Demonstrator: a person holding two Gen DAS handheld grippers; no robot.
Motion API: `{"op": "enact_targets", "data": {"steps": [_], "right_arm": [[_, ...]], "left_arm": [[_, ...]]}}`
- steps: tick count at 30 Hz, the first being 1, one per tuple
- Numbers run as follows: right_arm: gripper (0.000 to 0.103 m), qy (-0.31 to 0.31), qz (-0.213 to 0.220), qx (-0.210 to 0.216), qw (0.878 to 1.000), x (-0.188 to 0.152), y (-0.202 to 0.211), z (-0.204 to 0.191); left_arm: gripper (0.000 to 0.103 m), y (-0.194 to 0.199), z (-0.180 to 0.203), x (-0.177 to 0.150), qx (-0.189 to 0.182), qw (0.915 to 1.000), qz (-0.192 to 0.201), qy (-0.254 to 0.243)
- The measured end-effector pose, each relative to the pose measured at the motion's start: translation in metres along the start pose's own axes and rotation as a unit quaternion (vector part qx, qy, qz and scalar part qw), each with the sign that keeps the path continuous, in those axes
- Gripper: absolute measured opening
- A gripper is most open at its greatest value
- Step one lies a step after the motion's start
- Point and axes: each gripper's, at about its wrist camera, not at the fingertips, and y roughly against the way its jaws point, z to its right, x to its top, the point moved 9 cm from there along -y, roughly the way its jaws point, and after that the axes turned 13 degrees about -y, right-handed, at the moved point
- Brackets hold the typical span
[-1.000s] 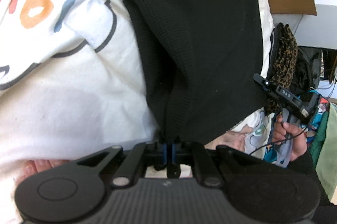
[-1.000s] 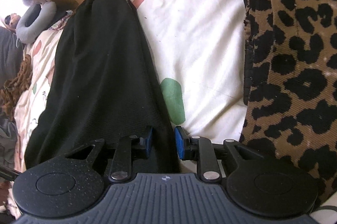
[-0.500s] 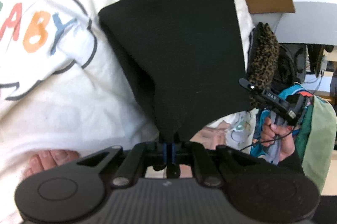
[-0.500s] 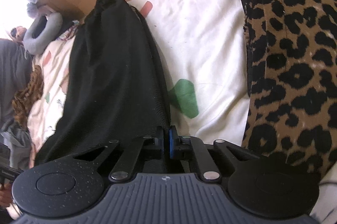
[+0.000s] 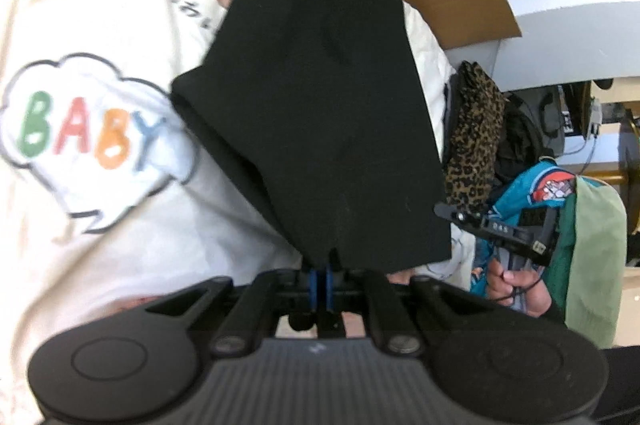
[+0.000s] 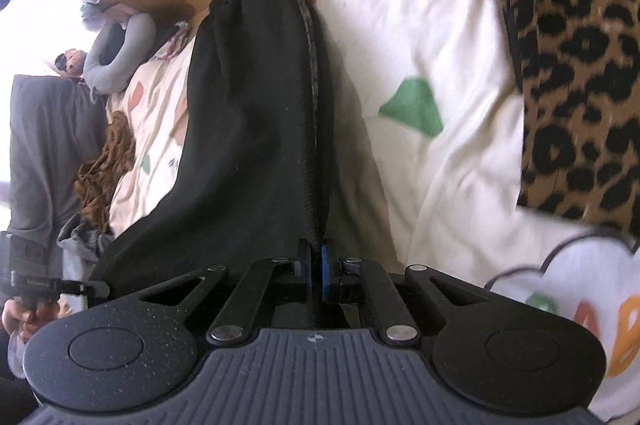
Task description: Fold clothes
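Cream bedding (image 5: 120, 245) printed with coloured shapes and a "BABY" cloud is filling the background, with a leopard-print garment (image 6: 572, 65) lying at its edge. Stretched above it, the black knit garment (image 5: 320, 105) is hanging between both tools. The left gripper (image 5: 319, 275) is pinching one lower corner with its jaws closed; the right gripper (image 6: 316, 273) is clamping the other edge likewise. To fold well, both corners likely need carrying evenly, keeping the cloth taut, then laying edge on edge.
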Motion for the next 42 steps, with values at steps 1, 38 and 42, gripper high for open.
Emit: {"op": "enact_targets", "data": {"steps": [1, 38, 42], "right_arm": [[0.002, 0.005, -0.008, 0.001, 1.0, -0.004, -0.003, 0.0], [0.04, -0.076, -0.094, 0.028, 0.992, -0.016, -0.061, 0.035], [0.042, -0.081, -0.097, 0.04, 0.991, -0.018, -0.068, 0.028]], "left_arm": [[0.004, 0.005, -0.003, -0.002, 0.007, 1.0, 0.001, 0.001], [0.004, -0.044, -0.053, -0.039, 0.066, 0.9961, -0.047, 0.036], [0.004, -0.045, -0.053, -0.04, 0.067, 0.9959, -0.049, 0.037]]}}
